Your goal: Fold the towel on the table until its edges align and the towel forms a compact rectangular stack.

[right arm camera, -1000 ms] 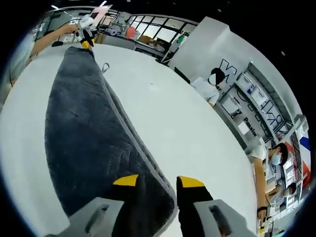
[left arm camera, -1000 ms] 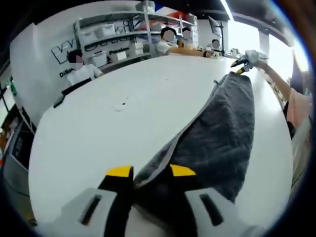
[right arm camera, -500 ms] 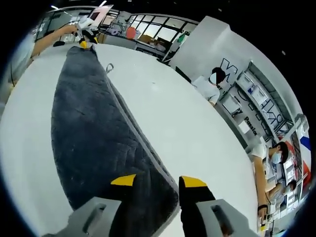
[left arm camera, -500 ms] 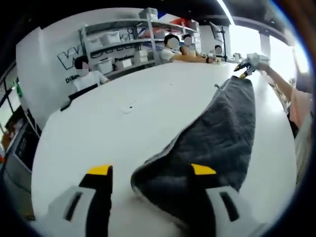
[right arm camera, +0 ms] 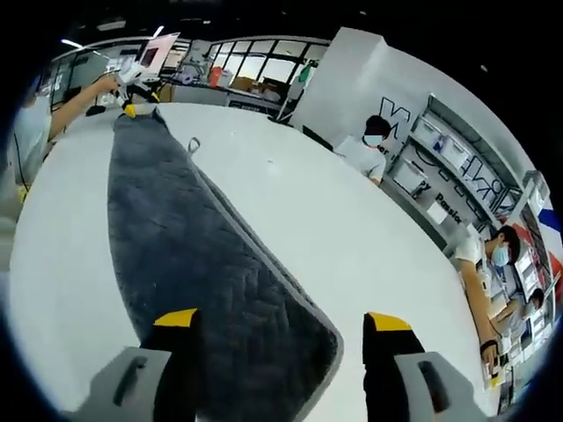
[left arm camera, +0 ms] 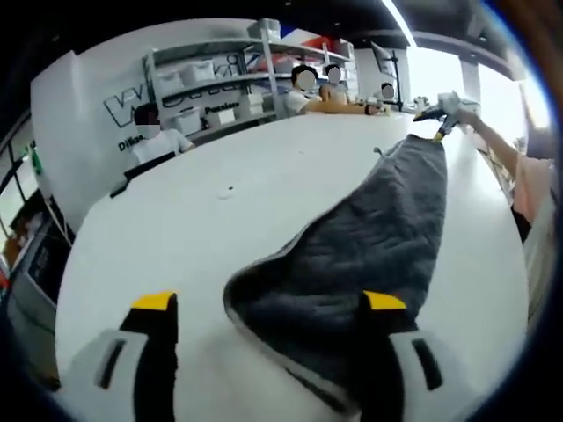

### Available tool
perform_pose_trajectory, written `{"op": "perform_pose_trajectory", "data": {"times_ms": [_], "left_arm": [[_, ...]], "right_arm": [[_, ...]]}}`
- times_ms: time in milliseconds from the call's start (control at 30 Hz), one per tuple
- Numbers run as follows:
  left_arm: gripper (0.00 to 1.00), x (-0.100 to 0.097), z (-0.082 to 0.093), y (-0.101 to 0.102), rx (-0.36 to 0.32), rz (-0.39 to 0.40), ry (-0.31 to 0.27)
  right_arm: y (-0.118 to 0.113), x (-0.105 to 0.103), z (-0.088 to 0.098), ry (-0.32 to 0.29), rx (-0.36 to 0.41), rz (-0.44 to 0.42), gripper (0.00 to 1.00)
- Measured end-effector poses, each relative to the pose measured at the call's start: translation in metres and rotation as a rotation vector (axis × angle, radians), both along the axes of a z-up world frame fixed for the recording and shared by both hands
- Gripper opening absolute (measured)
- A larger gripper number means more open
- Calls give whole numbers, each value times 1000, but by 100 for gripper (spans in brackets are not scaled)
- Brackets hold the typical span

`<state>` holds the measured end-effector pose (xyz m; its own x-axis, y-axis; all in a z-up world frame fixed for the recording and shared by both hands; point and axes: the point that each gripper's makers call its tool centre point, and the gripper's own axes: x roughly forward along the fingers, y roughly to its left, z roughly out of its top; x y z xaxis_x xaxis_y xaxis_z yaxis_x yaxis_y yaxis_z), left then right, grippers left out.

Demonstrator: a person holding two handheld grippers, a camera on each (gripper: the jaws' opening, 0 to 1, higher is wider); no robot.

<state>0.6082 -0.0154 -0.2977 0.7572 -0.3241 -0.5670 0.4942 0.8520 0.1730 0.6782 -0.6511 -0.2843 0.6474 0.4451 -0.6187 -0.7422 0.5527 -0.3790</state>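
Both ends let go, ready for the next fold

Your left gripper [left arm camera: 268, 303] and right gripper [right arm camera: 281, 321] both stand wide apart, holding nothing. The grey towel [left arm camera: 374, 242] lies as a long folded strip on the white table [left arm camera: 211, 220], one end between each pair of jaws. It looks like a lengthwise fold is laid. Next you likely need to grip one end's corners and carry them to the far end, lining up the edges.
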Motion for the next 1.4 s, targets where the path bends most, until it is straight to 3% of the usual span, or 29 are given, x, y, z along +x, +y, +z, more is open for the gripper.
{"op": "perform_pose_trajectory", "data": {"times_ms": [133, 367, 500, 633, 700, 800, 833, 900, 1133, 1400], "left_arm": [[98, -3, 3, -1, -4, 0, -16], [99, -11, 7, -3, -2, -2, -24], [99, -20, 15, -6, 0, -17, -80], [99, -33, 14, -12, 5, -30, -73], [99, -41, 13, -15, 14, -43, -67], [99, -54, 6, -21, 6, -71, -32], [99, -60, 2, -21, 22, -70, -7], [99, -67, 0, -22, 43, -69, -11], [99, -81, 12, -28, -15, -68, -75], [99, -109, 13, -39, 16, -78, -103]], "right_arm": [[6, -9, 3, 28, 44, 0, 99], [8, -26, 7, 55, 67, 15, 100], [4, -36, 11, 49, 78, 8, 100], [-2, -44, 16, 46, 93, 2, 100], [0, -48, 18, 60, 136, -3, 100], [-4, -54, 22, 49, 155, -13, 100], [-5, -56, 22, 46, 156, -13, 100], [-8, -62, 22, 47, 157, -18, 100], [-6, -88, 15, 62, 143, -5, 100], [-4, -112, 10, 44, 107, 21, 100]]}}
